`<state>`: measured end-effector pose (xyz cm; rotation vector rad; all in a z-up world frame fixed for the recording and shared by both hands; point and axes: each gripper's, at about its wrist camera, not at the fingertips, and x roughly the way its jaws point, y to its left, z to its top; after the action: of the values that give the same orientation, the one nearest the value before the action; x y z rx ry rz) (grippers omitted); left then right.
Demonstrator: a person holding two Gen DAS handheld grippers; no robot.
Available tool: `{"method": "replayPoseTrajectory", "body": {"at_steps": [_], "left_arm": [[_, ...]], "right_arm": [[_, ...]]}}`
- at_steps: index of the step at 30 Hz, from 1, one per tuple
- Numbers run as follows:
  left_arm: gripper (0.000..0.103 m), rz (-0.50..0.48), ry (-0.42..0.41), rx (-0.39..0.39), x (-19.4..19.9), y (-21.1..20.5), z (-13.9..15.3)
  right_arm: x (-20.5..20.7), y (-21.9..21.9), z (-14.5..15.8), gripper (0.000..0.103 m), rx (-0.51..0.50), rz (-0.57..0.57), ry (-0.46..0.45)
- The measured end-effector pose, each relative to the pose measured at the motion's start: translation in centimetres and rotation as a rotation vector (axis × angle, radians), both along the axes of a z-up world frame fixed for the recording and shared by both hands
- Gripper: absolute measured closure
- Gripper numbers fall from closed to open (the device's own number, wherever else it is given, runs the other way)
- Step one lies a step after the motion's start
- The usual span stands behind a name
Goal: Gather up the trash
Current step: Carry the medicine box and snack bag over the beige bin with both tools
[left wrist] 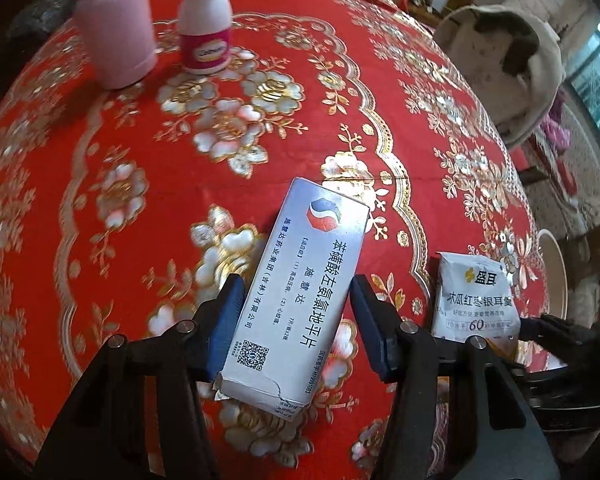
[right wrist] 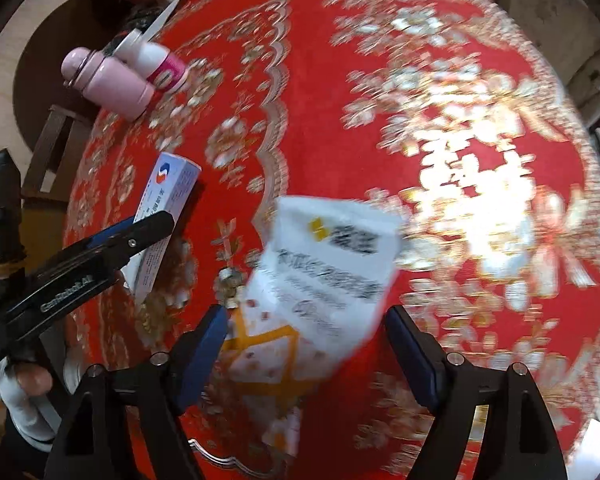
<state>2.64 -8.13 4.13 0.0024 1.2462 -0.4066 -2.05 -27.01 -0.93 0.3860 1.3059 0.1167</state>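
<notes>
A: What fills the scene?

B: A round table under a red cloth with gold and silver flower embroidery (left wrist: 148, 136). Its near edge is cut off by the frame in both views, and the right wrist view is badly smeared, so the pattern there reads only as streaks.

A: And on it?

B: At the far left stands a pale pink metal flask (left wrist: 114, 28), its top cut off in the left wrist view. Just right of it is a white plastic pill bottle with a magenta label (left wrist: 206, 20). Beyond the table to the far right is a beige cushioned seat (left wrist: 512, 68), only partly visible.

A: The trash?

B: Two pieces near the front edge. A long white cardboard medicine box with a red and blue logo (left wrist: 296, 292) lies flat, its near flap torn. To its right lies a white foil food sachet with a yellow mark (right wrist: 324, 280); its print is too blurred to read in the right wrist view, and its lower part is hidden behind the gripper in the left wrist view.

A: How do the tongs stand?

B: The left gripper (left wrist: 296, 320) straddles the box at about half spread. The left blue pad sits right against the box's edge, while a gap shows at the right pad, so it has no firm clamp on the box. The right gripper (right wrist: 304, 344) is spread wide around the sachet; the left pad is at its corner, the right pad is clear of it.
</notes>
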Motion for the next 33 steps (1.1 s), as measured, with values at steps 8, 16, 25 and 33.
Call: {"method": "replayPoseTrajectory", "body": {"at_steps": [8,16,25,33], "left_arm": [[0.050,0.033,-0.014,-0.047,-1.8,-0.7,1.6],[0.050,0.005,-0.050,-0.056,-4.0,-4.9,3.0],[0.050,0.086,-0.068,-0.051,-5.1,-3.0,4.0],[0.050,0.164,-0.057,-0.052,-5.3,1.1,3.4]], "right_arm": [[-1.2,-0.8,1.1,0.088,-0.003,0.047,-0.083],[-3.5,-3.9,3.4,0.089,0.000,0.034,-0.136],[-3.7,-3.4,3.2,0.030,0.077,0.018,-0.094],[-1.8,2.0,1.9,0.026,-0.076,0.129,-0.037]]}}
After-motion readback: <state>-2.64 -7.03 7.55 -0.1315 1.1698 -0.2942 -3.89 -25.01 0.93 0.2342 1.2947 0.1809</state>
